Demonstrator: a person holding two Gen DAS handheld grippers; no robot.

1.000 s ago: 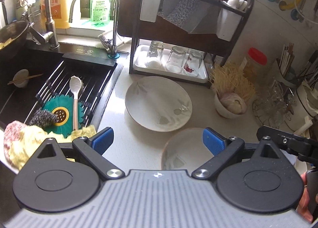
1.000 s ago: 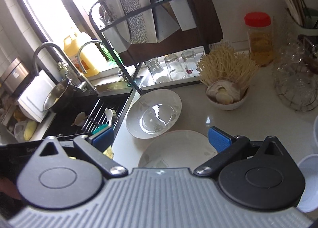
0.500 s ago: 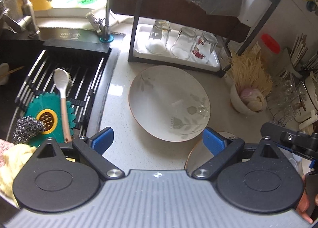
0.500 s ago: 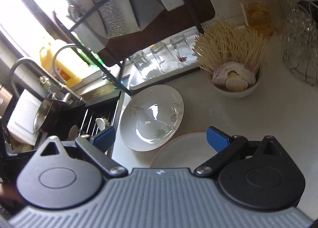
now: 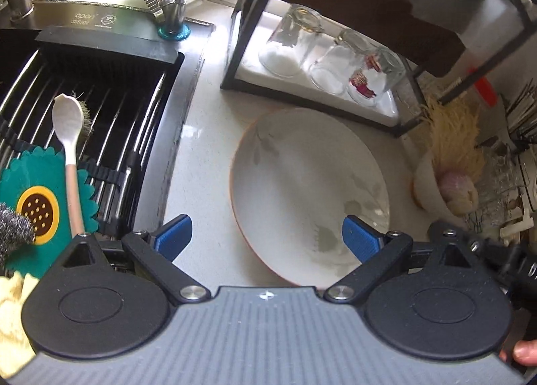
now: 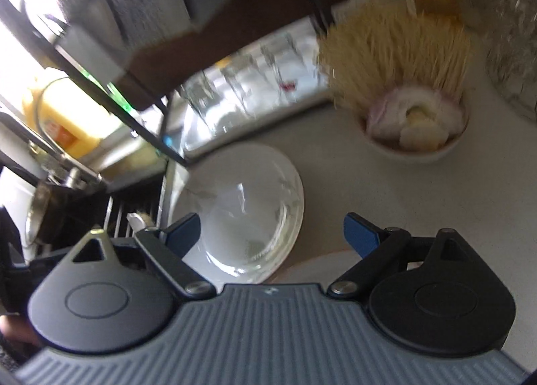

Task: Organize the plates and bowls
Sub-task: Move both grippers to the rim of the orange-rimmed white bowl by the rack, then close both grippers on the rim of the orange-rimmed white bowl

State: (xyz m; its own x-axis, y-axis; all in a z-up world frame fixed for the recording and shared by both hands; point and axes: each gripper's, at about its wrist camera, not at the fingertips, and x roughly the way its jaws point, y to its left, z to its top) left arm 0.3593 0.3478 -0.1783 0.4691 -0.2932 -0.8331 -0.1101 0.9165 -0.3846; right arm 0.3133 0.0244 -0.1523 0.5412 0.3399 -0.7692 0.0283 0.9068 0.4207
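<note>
We had the left gripper [image 5: 266, 237] spread wide, nothing pinched, pads either side of the near rim of the big leaf-print plate [image 5: 308, 190], so the plate lay just ahead of & partly between the blue pads [image 5: 360, 239] w/o contact as far as we could see; probably lined up that way to take the rim. The right gripper [image 6: 272, 234] was also spread but its jaws were closing, nothing between the pads; the same plate [image 6: 241, 214] sat just ahead toward its left pad, and a 2nd plate [image 6: 322, 267] peeked out right under its nose, mostly hidden by the body. Our guess: one plate per gripper, to stack them. Further out from the left tongs, the sink rack [image 5: 110, 116] w/ a white spoon [image 5: 68, 136] lay off to the left, & the black drying rack [image 5: 255, 33] w/ upturned glasses [image 5: 292, 43] stood beyond the plate, likely the drop-off spot. Right of both tongs, farther back, a small bowl [image 6: 416, 136] held noodles & onion, so it prob. stays put. Right view was blurred, detail limited.
</note>
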